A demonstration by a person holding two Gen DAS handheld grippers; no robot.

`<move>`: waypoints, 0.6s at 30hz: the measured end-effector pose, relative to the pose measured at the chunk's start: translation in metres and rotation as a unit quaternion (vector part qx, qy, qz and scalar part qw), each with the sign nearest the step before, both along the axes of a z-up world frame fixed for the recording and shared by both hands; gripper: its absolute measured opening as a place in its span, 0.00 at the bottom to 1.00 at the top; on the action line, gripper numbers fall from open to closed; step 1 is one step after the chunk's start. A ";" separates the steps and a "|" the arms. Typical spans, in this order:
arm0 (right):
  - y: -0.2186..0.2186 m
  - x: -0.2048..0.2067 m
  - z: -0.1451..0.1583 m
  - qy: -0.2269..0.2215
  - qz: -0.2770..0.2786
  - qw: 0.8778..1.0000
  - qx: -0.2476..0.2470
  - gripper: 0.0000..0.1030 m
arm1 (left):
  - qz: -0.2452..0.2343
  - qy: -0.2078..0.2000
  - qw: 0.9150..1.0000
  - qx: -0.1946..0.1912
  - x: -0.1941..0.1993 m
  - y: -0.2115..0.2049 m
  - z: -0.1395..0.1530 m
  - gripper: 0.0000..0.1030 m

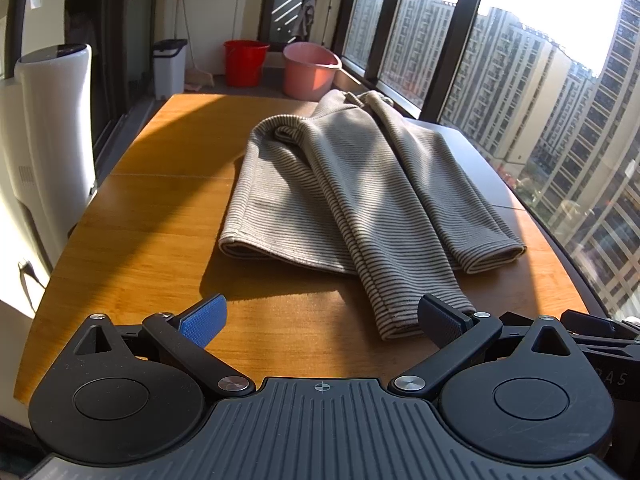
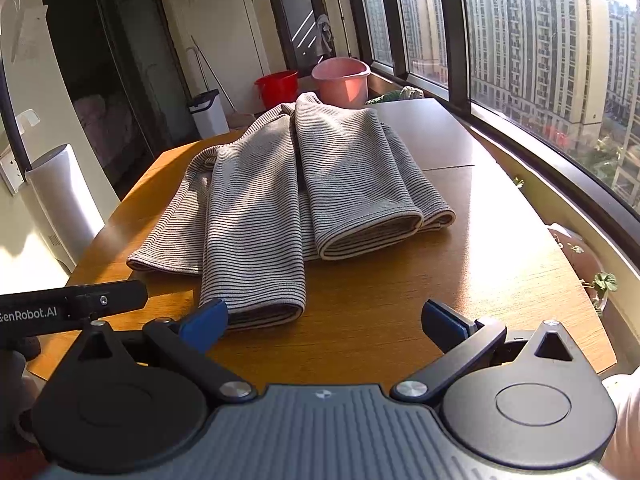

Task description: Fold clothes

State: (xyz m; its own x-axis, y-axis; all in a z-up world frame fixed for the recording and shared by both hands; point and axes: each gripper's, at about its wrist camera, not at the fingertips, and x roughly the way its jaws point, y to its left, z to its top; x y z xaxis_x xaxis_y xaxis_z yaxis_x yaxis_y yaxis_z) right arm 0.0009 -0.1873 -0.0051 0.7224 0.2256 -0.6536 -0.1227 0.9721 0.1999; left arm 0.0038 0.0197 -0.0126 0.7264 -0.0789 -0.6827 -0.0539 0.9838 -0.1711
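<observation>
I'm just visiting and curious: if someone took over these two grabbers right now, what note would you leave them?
Left gripper: open, holding nothing.
Right gripper: open, holding nothing.
Striped garment lies on the wooden table, both sleeves folded in over the body; the near sleeve cuff sits just ahead of the grippers.
Left: probably fold the body over and tidy.
</observation>
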 end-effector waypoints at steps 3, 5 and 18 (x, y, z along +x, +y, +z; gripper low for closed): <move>0.001 0.000 0.000 -0.001 0.000 1.000 -0.001 1.00 | 0.000 -0.001 1.000 0.000 0.000 0.000 0.000 1.00; 0.001 0.000 0.001 -0.002 0.000 1.000 -0.001 1.00 | -0.002 -0.002 1.000 0.001 -0.001 0.000 0.000 1.00; -0.002 0.002 0.002 -0.002 -0.001 1.000 0.001 1.00 | -0.006 -0.001 1.000 0.003 0.000 -0.002 0.001 1.00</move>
